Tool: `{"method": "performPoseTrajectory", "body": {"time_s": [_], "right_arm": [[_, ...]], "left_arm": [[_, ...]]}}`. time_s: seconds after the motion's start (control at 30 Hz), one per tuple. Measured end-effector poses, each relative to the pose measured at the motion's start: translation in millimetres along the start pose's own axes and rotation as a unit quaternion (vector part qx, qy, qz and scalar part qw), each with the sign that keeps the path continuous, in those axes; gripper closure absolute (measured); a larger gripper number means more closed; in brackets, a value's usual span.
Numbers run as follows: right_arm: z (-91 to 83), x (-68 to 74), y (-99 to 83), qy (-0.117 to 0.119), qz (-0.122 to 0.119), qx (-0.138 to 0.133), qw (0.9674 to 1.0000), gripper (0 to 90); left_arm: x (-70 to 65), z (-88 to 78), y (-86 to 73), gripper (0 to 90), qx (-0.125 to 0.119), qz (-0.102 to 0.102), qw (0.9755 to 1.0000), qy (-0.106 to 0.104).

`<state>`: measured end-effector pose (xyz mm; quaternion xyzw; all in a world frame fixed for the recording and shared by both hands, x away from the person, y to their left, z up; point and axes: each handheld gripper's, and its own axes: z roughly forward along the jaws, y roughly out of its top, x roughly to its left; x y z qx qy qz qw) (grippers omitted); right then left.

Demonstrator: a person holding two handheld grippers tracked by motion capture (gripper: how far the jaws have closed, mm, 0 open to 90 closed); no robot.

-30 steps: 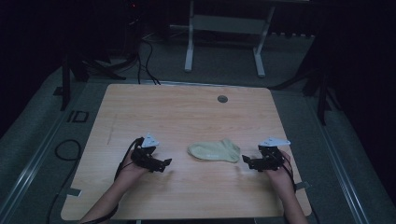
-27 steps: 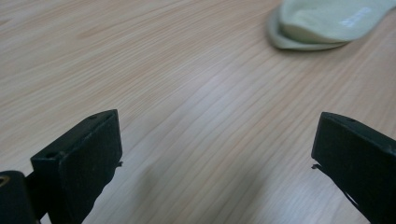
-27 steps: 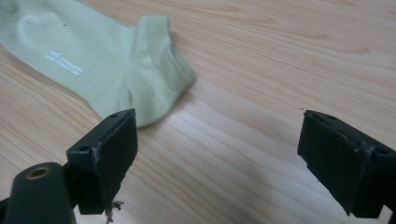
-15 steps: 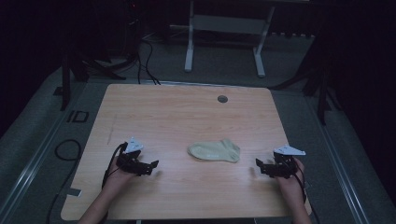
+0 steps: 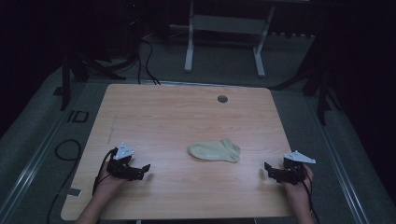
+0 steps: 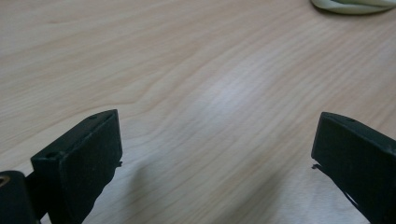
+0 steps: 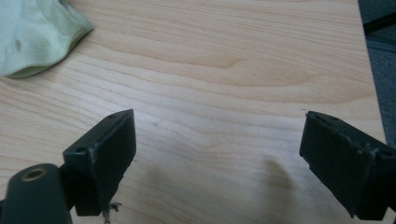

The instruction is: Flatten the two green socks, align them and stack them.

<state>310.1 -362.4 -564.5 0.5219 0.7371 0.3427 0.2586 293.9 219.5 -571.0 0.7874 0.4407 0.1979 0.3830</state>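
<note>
From the high view I have my left gripper (image 5: 142,171) low over the near left part of the counter (image 5: 187,116), pointing toward the middle; its jaws stand wide apart with nothing between them, and in the left gripper view bare wood grain shows in the whole gap; my right gripper (image 5: 270,170) sits near the right front corner, pointing left, jaws likewise spread wide and holding nothing; the right gripper view shows plain wood between the two black jaws and the counter's right edge beyond them; a grey three-cornered plate tops each gripper, and a cable trails from each back over my hands; farther in, between the two grippers and well apart from both, the pale green sock (image 5: 215,151) lies flat on the counter, a little right of centre, its long axis running left to right; the same sock (image 7: 37,35) shows at the upper left of the right gripper view, rumpled at its edge, and its rim (image 6: 352,5) peeks in at the top right of the left gripper view; beyond it, near the far edge, sits a small round grommet (image 5: 222,99); past the counter stands a white frame (image 5: 224,42) on the dark floor.
</note>
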Motion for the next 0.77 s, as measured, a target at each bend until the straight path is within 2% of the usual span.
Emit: {"method": "performPoseTrajectory", "body": {"time_s": [0.13,0.2,0.33,0.5,0.77], "right_arm": [[-3.7,-1.7,-2.2,-0.013,0.007,-0.006,0.9999,10.7],[-8.7,-4.8,-4.6,-0.017,0.028,-0.02,0.9993,10.7],[-11.2,-7.9,-8.6,-0.033,0.044,-0.019,0.9983,10.7],[-9.7,-10.2,-10.2,-0.04,0.048,-0.016,0.9979,10.8],[-8.7,-9.6,-10.4,-0.036,0.043,-0.016,0.9983,10.7]], "left_arm": [[2.9,-3.4,-1.5,1.7,-0.004,-0.012,0.9999,0.006],[3.9,-5.5,-3.3,1.7,-0.004,-0.018,0.9998,0.012],[4.6,-11.0,-11.4,1.7,0.001,-0.034,0.999,0.029],[6.4,-16.1,-18.1,1.7,-0.002,-0.043,0.9983,0.039],[8.5,-19.8,-20.5,1.7,-0.01,-0.053,0.9974,0.049]]}}
